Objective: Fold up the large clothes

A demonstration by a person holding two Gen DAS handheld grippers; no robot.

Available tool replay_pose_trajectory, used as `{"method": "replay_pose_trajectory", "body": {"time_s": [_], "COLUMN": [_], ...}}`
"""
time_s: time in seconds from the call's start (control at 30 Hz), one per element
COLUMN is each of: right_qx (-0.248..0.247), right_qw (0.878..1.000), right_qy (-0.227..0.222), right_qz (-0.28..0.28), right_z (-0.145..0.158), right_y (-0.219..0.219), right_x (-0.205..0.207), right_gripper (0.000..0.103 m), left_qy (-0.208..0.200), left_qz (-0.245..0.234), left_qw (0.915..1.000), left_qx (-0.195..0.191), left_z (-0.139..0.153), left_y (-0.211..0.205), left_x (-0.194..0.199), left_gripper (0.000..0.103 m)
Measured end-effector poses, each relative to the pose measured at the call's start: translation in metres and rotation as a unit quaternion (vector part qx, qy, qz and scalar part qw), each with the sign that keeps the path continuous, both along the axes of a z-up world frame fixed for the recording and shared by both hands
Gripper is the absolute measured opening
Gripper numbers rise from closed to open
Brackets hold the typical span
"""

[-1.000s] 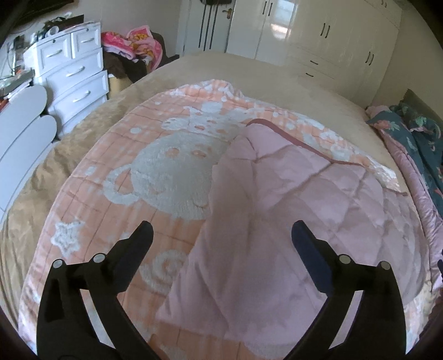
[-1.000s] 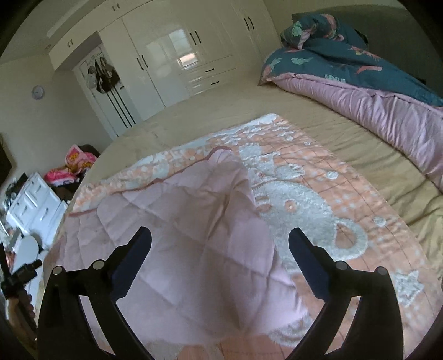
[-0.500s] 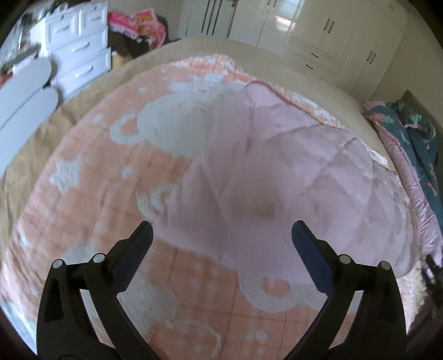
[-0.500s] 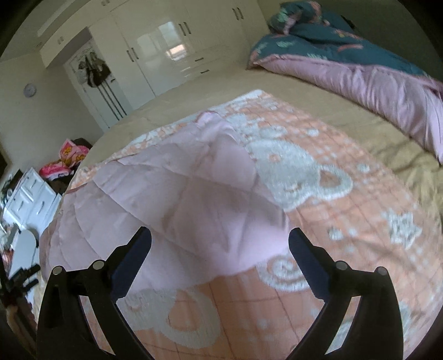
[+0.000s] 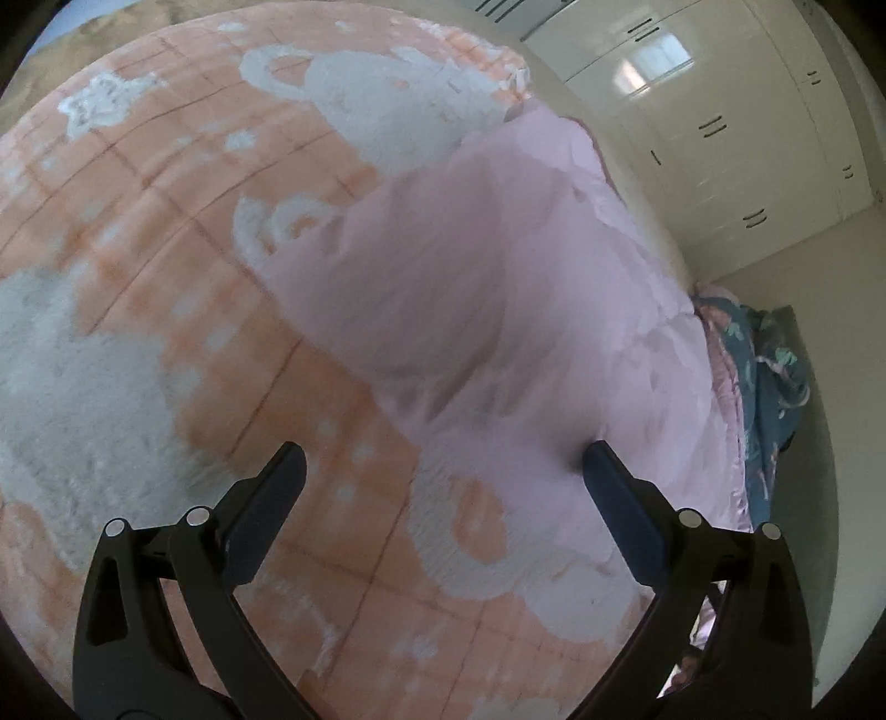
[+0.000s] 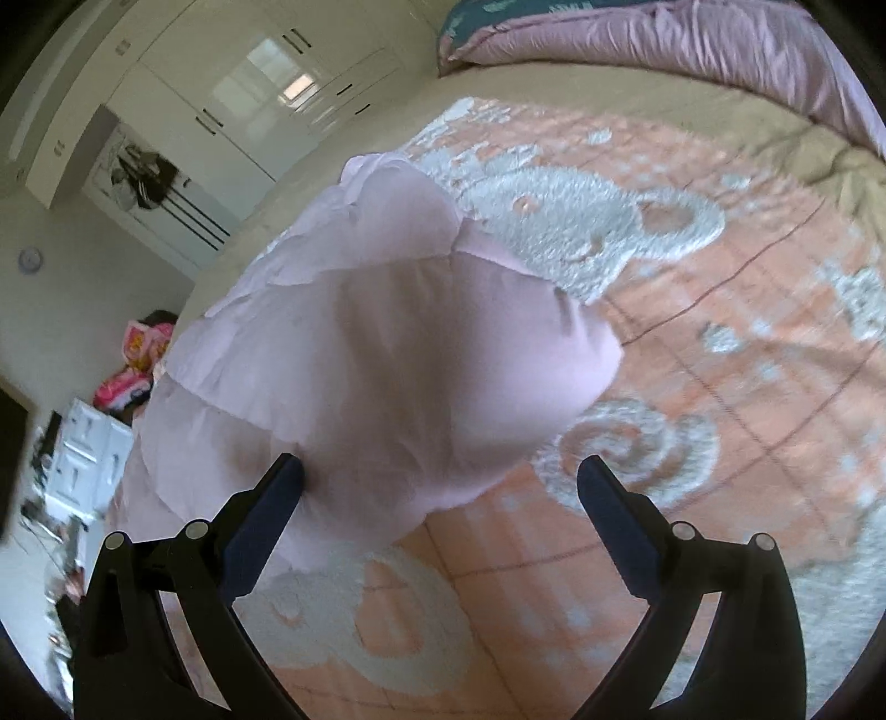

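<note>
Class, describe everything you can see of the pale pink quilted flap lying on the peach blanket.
The pink quilted flap is pale, padded and stitched into panels, soft and puffy. It is folded over onto the peach blanket with white bear motifs, its rounded corner toward the cameras. Both tools are open: the left tool and the right tool each have one fingertip at its edge.

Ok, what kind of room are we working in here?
A bedroom, most likely: the quilt lies on a bed, with built-in white wardrobes along the wall and a bunched duvet at the far side.
</note>
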State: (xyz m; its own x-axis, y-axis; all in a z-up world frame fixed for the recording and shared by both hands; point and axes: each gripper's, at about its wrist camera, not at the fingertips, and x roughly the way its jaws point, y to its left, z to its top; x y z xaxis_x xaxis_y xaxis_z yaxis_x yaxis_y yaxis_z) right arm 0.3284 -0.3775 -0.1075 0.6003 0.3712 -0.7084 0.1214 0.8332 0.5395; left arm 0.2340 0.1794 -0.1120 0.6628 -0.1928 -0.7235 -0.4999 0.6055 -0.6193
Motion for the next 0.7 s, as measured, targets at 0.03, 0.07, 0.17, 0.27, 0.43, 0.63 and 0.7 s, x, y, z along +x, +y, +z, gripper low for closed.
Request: {"method": "replay_pose_trajectory", "body": {"time_s": [0.03, 0.07, 0.17, 0.27, 0.43, 0.63, 0.7], "right_qx": [0.009, 0.021, 0.034, 0.051, 0.086, 0.077, 0.065], "right_qw": [1.000, 1.000, 0.999, 0.999, 0.996, 0.997, 0.997], "right_qy": [0.001, 0.001, 0.003, 0.006, -0.001, -0.021, -0.027], "right_qz": [-0.001, -0.001, 0.001, 0.003, -0.001, -0.003, -0.004], "right_z": [-0.002, -0.004, -0.008, -0.013, -0.025, -0.028, -0.026], "right_y": [0.000, 0.001, 0.005, 0.007, 0.007, 0.013, 0.015], "right_x": [0.002, 0.007, 0.019, 0.030, 0.044, 0.055, 0.058], "right_gripper": [0.099, 0.099, 0.099, 0.099, 0.099, 0.099, 0.099], "left_qy": [-0.005, -0.010, -0.019, -0.024, -0.027, -0.038, -0.042], "left_qz": [0.001, 0.004, 0.008, 0.015, 0.030, 0.038, 0.040], "left_qw": [1.0000, 0.9999, 0.9996, 0.9995, 0.9990, 0.9985, 0.9983], "left_qx": [-0.001, -0.006, -0.016, -0.014, -0.021, -0.007, -0.004], "left_z": [0.000, 0.000, -0.001, -0.003, -0.013, -0.016, -0.015], "left_y": [0.000, 0.001, 0.002, 0.002, 0.004, 0.003, 0.002], "left_x": [0.005, 0.009, 0.021, 0.035, 0.050, 0.061, 0.061], "left_gripper": [0.094, 0.094, 0.094, 0.094, 0.095, 0.095, 0.091]}}
